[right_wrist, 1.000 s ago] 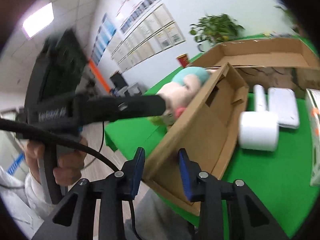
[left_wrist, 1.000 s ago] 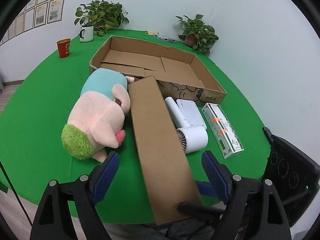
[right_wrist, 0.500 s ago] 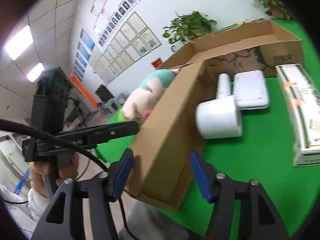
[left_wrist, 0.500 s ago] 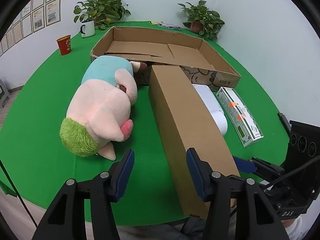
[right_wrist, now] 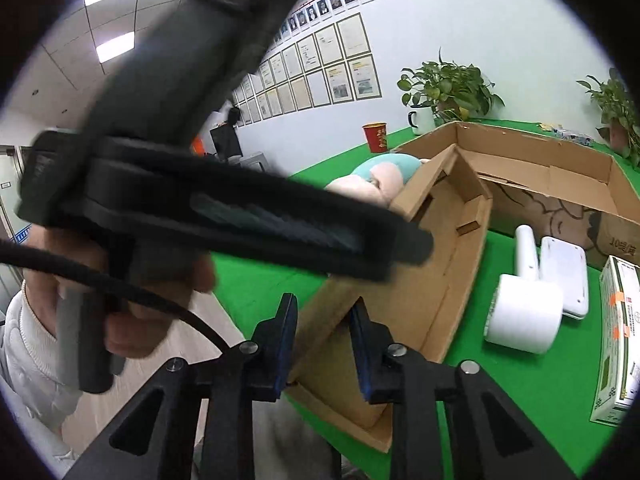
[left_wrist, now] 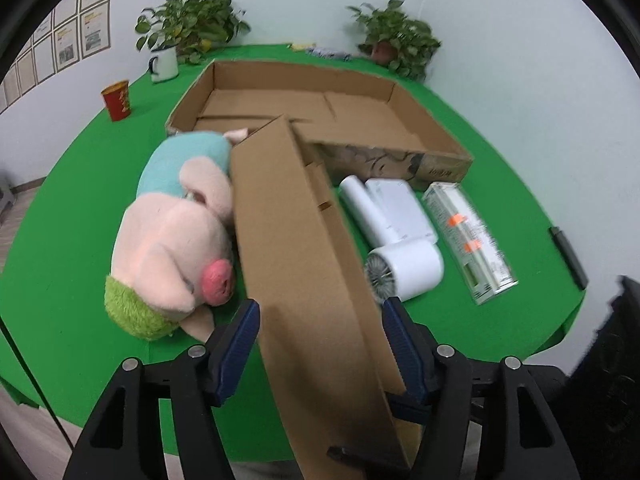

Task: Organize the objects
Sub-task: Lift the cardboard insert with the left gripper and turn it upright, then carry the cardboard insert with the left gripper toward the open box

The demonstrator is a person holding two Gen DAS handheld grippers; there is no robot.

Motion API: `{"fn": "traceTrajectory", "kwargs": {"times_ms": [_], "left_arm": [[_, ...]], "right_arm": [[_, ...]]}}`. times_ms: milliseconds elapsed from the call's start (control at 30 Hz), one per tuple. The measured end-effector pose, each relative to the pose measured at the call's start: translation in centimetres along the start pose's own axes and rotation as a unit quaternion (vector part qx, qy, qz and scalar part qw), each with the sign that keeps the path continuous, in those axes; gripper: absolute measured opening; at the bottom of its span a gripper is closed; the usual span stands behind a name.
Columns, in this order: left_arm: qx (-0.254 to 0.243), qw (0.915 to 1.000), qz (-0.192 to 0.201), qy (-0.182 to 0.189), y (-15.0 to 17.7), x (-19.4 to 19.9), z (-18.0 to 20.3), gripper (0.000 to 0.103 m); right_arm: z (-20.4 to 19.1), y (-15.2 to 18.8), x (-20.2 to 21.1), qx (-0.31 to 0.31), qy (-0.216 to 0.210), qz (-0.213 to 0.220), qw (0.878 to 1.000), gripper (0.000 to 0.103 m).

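A long narrow cardboard box (left_wrist: 304,264) lies tilted on the green table, its open side turned right; it also shows in the right wrist view (right_wrist: 432,268). My left gripper (left_wrist: 320,344) straddles its near end, jaws wide, pads beside its walls. My right gripper (right_wrist: 324,344) has its jaws on either side of the box's near wall; whether they pinch it I cannot tell. A pink plush pig (left_wrist: 180,240) lies left of the box. A white hair dryer (left_wrist: 400,264), a white flat device (left_wrist: 400,208) and a white carton (left_wrist: 468,240) lie to the right.
A large open cardboard tray (left_wrist: 400,160) stands behind the objects. A red cup (left_wrist: 117,100), a white mug (left_wrist: 164,64) and two potted plants (left_wrist: 396,40) stand along the far table edge. A black remote (left_wrist: 568,256) lies at the right edge.
The long box has rolled from lying flat on its side to tilted, its opening now showing on the right. My left gripper has opened wider around its end. The right gripper has closed in.
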State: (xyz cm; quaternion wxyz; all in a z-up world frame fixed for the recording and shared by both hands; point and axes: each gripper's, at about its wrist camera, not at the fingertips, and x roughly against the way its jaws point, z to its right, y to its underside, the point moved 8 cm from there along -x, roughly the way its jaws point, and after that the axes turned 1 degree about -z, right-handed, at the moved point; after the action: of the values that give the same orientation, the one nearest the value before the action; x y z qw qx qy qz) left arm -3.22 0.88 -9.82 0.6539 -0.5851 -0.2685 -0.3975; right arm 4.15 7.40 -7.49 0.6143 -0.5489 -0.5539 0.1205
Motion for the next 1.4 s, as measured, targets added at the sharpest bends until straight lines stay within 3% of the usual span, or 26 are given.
{"fn": "traceTrajectory", "kwargs": {"times_ms": [100, 167, 200, 300, 400, 633, 800, 900, 1067, 1167, 1400], "left_arm": [[0.013, 0.9998, -0.014, -0.008, 0.7, -1.1, -0.9, 0.045], [0.014, 0.9997, -0.018, -0.013, 1.3, -1.4, -1.4, 0.039], [0.018, 0.9996, -0.021, -0.009, 1.6, -1.5, -1.6, 0.032], [0.028, 0.999, -0.027, -0.021, 2.3, -1.9, -2.5, 0.027], [0.056, 0.9974, -0.044, -0.003, 3.5, -2.7, -3.5, 0.021], [0.073, 0.9967, -0.035, 0.002, 4.7, -2.6, -3.1, 0.021], [0.06, 0.9977, -0.03, 0.0, 5.1, -2.5, -1.6, 0.021], [0.057, 0.9981, -0.022, -0.003, 5.2, -2.4, -1.6, 0.021], [0.068, 0.9976, -0.012, 0.005, 5.5, -2.2, -1.8, 0.021], [0.077, 0.9969, -0.009, 0.013, 5.6, -2.1, -2.0, 0.021], [0.085, 0.9959, -0.017, 0.025, 5.8, -2.0, -2.2, 0.022]], "right_arm": [[-0.7, 0.8, 0.1, 0.002, -0.022, -0.011, 1.0, 0.038], [-0.7, 0.9, 0.3, -0.009, -0.038, -0.01, 0.999, 0.054], [0.0, 1.0, 0.7, -0.026, -0.043, -0.004, 0.999, 0.057], [2.7, 1.4, 1.8, -0.086, -0.035, 0.01, 0.996, 0.058], [6.6, 2.2, 2.2, -0.151, 0.004, 0.003, 0.988, 0.058], [6.4, 2.0, 1.0, -0.162, 0.054, -0.034, 0.985, 0.058], [7.7, 2.3, -0.3, -0.153, 0.132, -0.07, 0.977, 0.04], [8.1, 2.0, -0.8, -0.173, 0.146, -0.082, 0.971, 0.039], [7.4, 1.7, -1.3, -0.165, 0.18, -0.09, 0.966, 0.018], [6.8, 1.6, -1.5, -0.16, 0.202, -0.096, 0.961, 0.013], [7.0, 1.5, -1.7, -0.17, 0.212, -0.1, 0.957, 0.013]]}}
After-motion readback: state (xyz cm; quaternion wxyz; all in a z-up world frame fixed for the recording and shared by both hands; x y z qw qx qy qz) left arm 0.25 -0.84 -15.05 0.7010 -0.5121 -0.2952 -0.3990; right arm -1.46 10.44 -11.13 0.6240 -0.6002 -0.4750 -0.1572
